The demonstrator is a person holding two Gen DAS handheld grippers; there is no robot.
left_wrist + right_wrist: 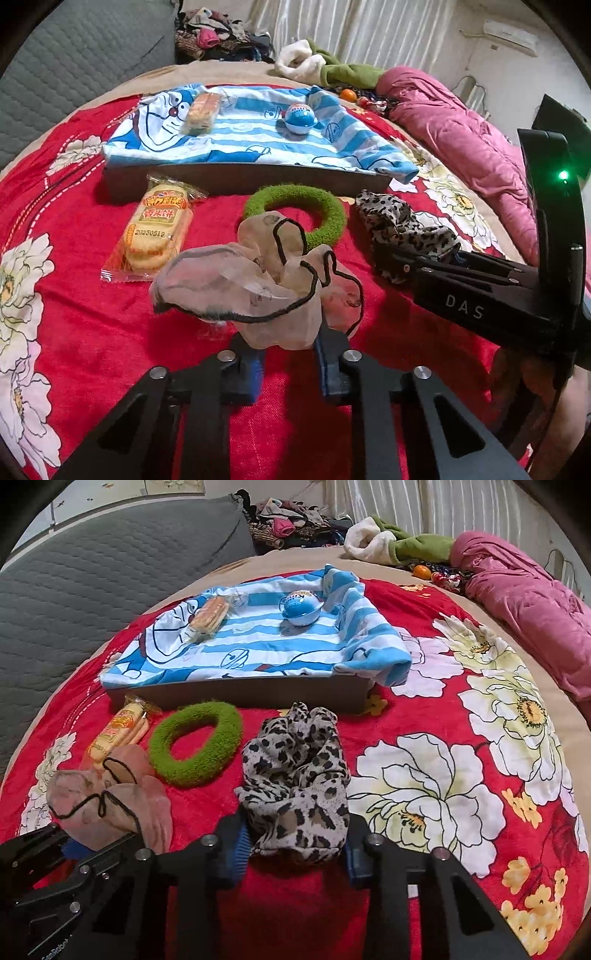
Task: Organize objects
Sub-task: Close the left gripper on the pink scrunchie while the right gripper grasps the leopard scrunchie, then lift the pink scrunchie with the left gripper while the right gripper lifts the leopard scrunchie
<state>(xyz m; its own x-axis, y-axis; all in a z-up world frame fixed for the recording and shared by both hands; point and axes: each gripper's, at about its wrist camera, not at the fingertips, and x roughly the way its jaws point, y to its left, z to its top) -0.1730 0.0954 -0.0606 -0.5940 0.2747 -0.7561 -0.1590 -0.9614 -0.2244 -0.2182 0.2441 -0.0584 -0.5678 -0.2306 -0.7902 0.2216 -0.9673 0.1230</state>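
A sheer beige scrunchie with black trim lies on the red floral blanket between the fingers of my left gripper, whose jaws stand apart around its near end. It also shows in the right wrist view. My right gripper is open with a leopard-print scrunchie between its fingers; it also shows in the left wrist view. A green fuzzy ring lies between the two scrunchies. A packet of rice crackers lies to the left.
A shallow box draped with a blue-striped cartoon towel stands behind, holding a wrapped snack and a blue-white ball. A pink quilt lies at right, a grey headboard at left, clothes at the back.
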